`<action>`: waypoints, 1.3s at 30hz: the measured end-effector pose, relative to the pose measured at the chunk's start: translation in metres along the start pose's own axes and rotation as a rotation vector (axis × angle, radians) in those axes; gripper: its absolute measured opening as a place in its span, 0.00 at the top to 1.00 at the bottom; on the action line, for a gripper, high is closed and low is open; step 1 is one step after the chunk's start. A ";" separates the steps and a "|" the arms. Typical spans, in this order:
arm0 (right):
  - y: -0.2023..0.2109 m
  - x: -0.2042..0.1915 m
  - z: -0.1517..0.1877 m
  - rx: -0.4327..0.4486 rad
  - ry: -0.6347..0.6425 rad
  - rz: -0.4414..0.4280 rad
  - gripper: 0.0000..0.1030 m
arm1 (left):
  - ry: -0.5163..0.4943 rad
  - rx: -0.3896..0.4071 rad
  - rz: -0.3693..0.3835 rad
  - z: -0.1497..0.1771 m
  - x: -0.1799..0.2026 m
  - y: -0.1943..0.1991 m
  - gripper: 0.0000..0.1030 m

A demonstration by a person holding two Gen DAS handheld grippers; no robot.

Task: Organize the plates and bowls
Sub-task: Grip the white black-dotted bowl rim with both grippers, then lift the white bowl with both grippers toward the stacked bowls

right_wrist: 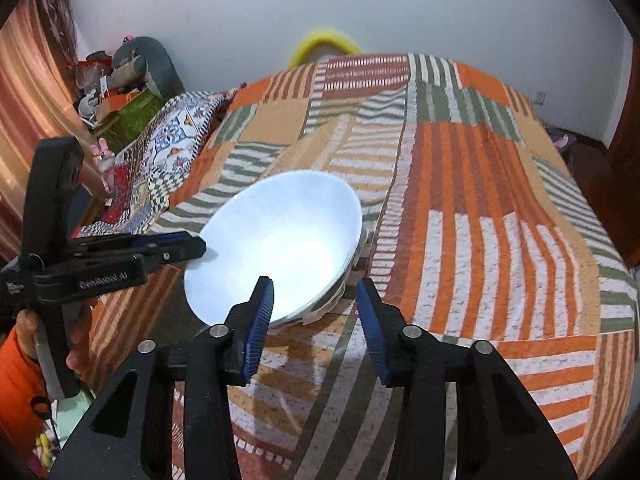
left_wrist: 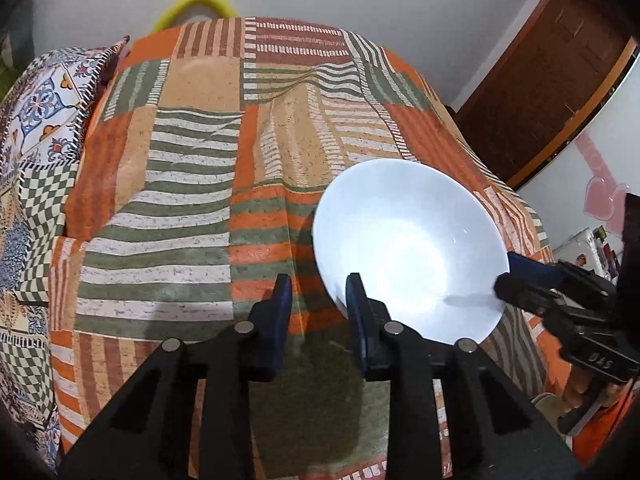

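Bowl sits low and right of centre in my left view, white, on the striped patchwork bed. In my right view it lies just left of centre, its mouth tipped toward the cameras. Under its right edge there is something else white with dark marks, and I cannot tell what that is. My left claw comes up from the bottom edge with its jaws narrowly apart. Its right finger overlaps the near rim and the other stands outside it over the cloth. Seen side-on from the right view, the same claw meets the rim at the bowl's left side. I cannot tell whether the pads actually pinch it. My right claw straddles the lower right rim with jaws apart: one finger is over the inside, and the other shows a sliver of gap to the outer wall. In the left view it reaches in from the right edge, one finger behind the rim and one in front. A hand grips the left handle at lower left. A patterned pillow lies at the left edge.
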State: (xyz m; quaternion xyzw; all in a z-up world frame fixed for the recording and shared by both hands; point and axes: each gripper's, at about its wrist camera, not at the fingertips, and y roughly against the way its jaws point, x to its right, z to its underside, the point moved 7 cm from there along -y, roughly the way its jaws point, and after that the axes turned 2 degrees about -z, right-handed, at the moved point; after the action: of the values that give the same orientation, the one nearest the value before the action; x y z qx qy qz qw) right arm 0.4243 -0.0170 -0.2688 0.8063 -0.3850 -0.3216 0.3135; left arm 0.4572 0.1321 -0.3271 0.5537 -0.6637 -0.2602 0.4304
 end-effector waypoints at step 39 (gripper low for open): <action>0.146 -0.125 0.003 0.225 0.133 -0.135 0.75 | -0.077 0.290 -0.159 0.063 0.052 0.251 0.87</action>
State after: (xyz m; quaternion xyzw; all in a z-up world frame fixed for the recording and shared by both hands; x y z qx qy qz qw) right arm 0.2987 0.0108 -0.1264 0.8798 -0.3419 -0.2426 0.2239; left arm 0.2742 0.1376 -0.1369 0.6504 -0.6645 -0.2157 0.2983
